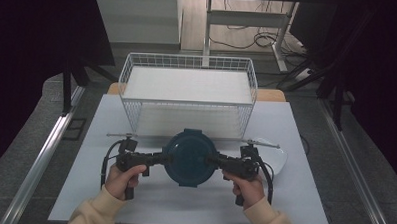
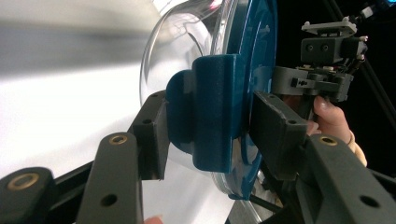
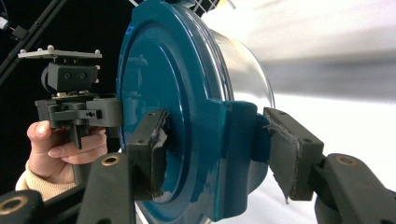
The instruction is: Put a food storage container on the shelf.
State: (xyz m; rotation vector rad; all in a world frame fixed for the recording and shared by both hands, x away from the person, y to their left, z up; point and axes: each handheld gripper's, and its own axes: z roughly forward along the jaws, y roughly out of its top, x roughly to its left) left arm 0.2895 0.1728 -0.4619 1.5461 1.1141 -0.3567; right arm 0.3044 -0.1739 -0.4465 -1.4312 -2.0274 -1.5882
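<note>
Teal plastic caps the round container (image 1: 189, 157), a clear bowl under a dark blue-green lid (image 3: 168, 93) with a side clip (image 2: 212, 112) at each end. It sits at the near middle of the grey table (image 1: 303, 205). From nine o'clock the left gripper (image 1: 162, 158) pinches one clip between its pads; from three o'clock the right gripper (image 1: 216, 161) pinches the opposite clip the same way. Both grips look secure and the bowl hangs between them, so the pick-up seems done. At two o'clock of the container a white dish (image 1: 277, 157) lies on the table. Farther off, at twelve o'clock, the white wire basket (image 1: 187, 94) stands with nothing in it. Judging by that, carrying the container over the basket's near rim and lowering it inside is probably what remains.
</note>
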